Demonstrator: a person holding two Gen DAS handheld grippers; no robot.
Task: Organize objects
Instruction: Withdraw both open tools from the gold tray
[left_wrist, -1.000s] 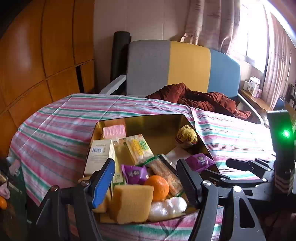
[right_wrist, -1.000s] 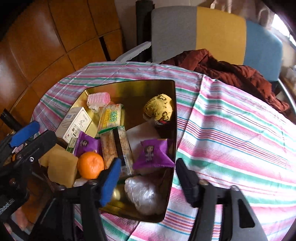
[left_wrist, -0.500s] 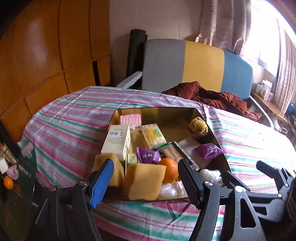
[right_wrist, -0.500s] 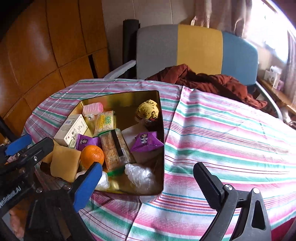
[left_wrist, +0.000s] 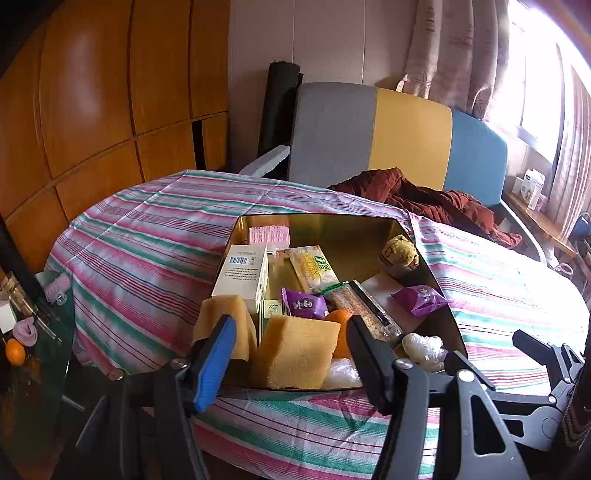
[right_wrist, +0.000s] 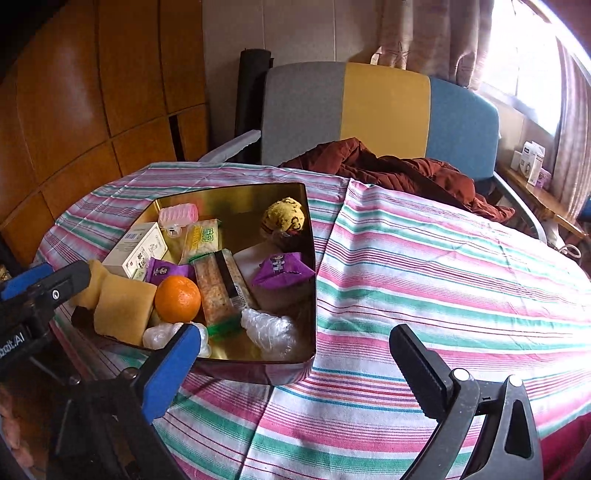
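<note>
Tongs poised at gold tin (left_wrist: 332, 225) of clutter on striped worktop (right_wrist: 424, 280).
Left tongs (left_wrist: 290, 354) closing, nothing gripped, sponge (left_wrist: 295, 354) just ahead; right tongs (right_wrist: 295, 350) opening, empty, beside tin. White box (left_wrist: 242, 275) barcode legible; other print unreadable.

Tablecloth (right_wrist: 424, 280): stripes of pink, green and white, with thin red and blue lines. Tin (right_wrist: 236, 199): gold, mirror-like interior; dark outer wall. Sponges (left_wrist: 295, 350): yellow-tan, both blocks. Orange (right_wrist: 177, 298): bright orange. Snack packets (right_wrist: 282, 271): purple with a small printed figure. Box (left_wrist: 242, 275): white with black print and a barcode. Hair roller (right_wrist: 178, 216): pink. Wafer pack (right_wrist: 203, 238): pale yellow with a green label. Chair back (right_wrist: 380, 118): grey, yellow and blue panels. Garment (right_wrist: 399, 173): rust red. Wall panels (left_wrist: 92, 110): orange-brown wood. Curtain (left_wrist: 450, 48): beige with a faint pattern. Gripper pad (right_wrist: 168, 373): blue on a black frame.
</note>
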